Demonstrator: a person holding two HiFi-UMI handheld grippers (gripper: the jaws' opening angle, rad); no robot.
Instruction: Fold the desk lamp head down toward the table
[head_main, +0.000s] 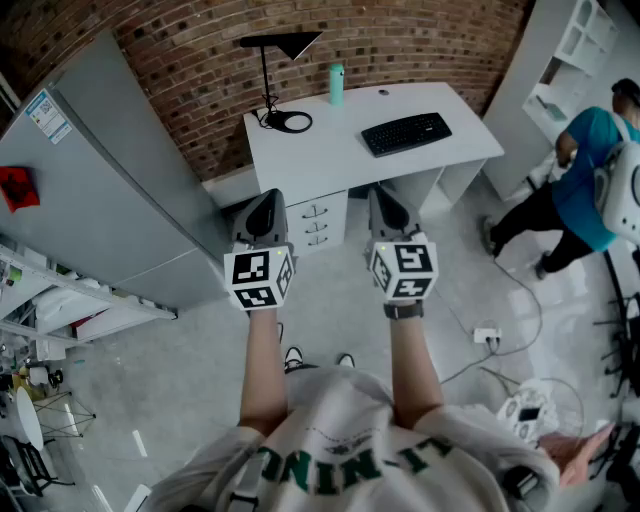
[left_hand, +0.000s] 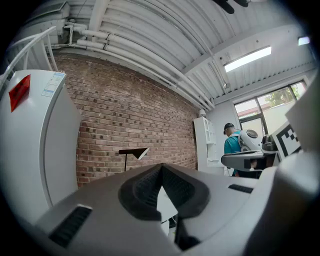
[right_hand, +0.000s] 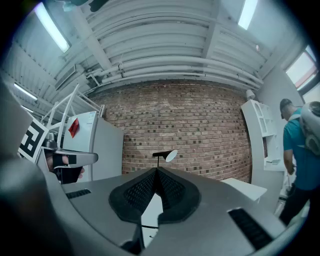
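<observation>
The black desk lamp (head_main: 281, 44) stands at the back left corner of the white desk (head_main: 330, 160), its cone head raised on a thin stem above a round base (head_main: 290, 122). Both grippers are held level in front of the desk, well short of the lamp. My left gripper (head_main: 267, 197) has its jaws together with nothing between them, and so does my right gripper (head_main: 386, 193). In the left gripper view the lamp (left_hand: 134, 152) shows small above the left gripper (left_hand: 161, 167). In the right gripper view the lamp (right_hand: 165, 155) sits just over the right gripper (right_hand: 156, 170).
A black keyboard (head_main: 405, 133) and a teal bottle (head_main: 337, 84) are on the desk, with drawers (head_main: 314, 224) beneath. A tall grey cabinet (head_main: 110, 180) stands left. A person in teal (head_main: 590, 190) is at the right near white shelves (head_main: 575, 50). A power strip (head_main: 487, 336) and cables lie on the floor.
</observation>
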